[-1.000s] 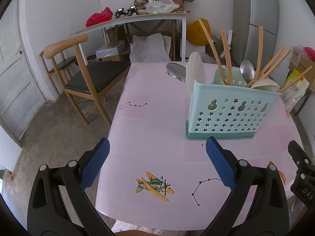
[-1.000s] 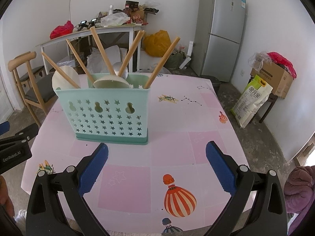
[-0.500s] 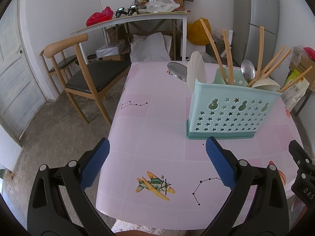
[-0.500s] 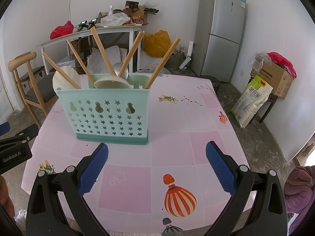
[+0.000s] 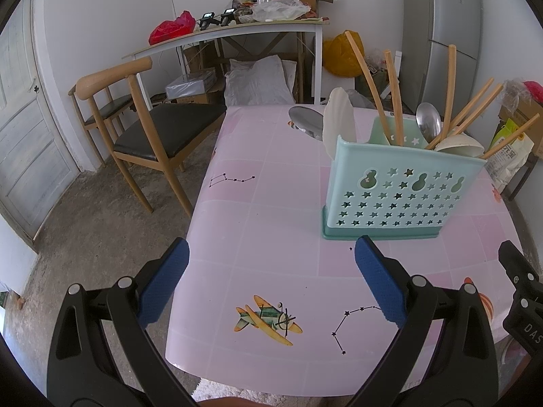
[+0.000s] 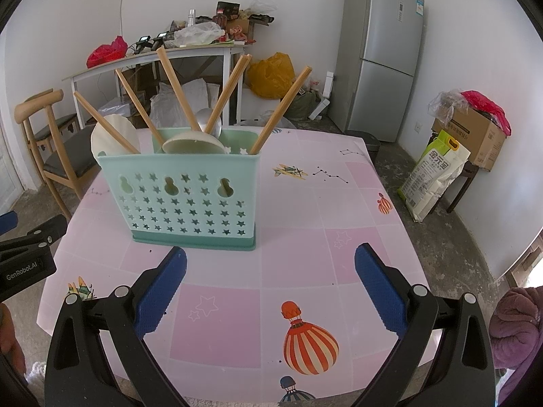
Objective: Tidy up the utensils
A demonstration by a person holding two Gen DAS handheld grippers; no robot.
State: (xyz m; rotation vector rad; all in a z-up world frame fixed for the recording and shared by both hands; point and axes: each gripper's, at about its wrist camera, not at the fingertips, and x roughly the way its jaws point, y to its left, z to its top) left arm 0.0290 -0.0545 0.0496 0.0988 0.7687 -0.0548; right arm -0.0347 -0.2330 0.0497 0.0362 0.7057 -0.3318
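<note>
A mint-green utensil caddy (image 5: 397, 190) (image 6: 190, 196) with star cut-outs stands upright on the pink table (image 5: 264, 203) (image 6: 305, 210). Several wooden chopsticks (image 5: 370, 84) (image 6: 176, 84), a metal spoon (image 5: 428, 125) (image 6: 210, 123) and white spoons (image 5: 337, 122) (image 6: 115, 135) stick out of it. A metal ladle bowl (image 5: 305, 123) shows just behind the caddy. My left gripper (image 5: 271, 281) is open over the near left table edge, empty. My right gripper (image 6: 271, 285) is open in front of the caddy, empty.
Wooden chairs (image 5: 142, 115) (image 6: 47, 135) stand left of the table. Behind are a cluttered white desk (image 5: 244, 27) (image 6: 169, 54), a yellow bag (image 6: 271, 73) and a grey fridge (image 6: 380, 54). A rice sack (image 6: 434, 173) and a cardboard box (image 6: 475, 135) sit at the right.
Both views have shifted only slightly; the caddy sits a touch farther right in the left wrist view. Both grippers stay open and empty.
</note>
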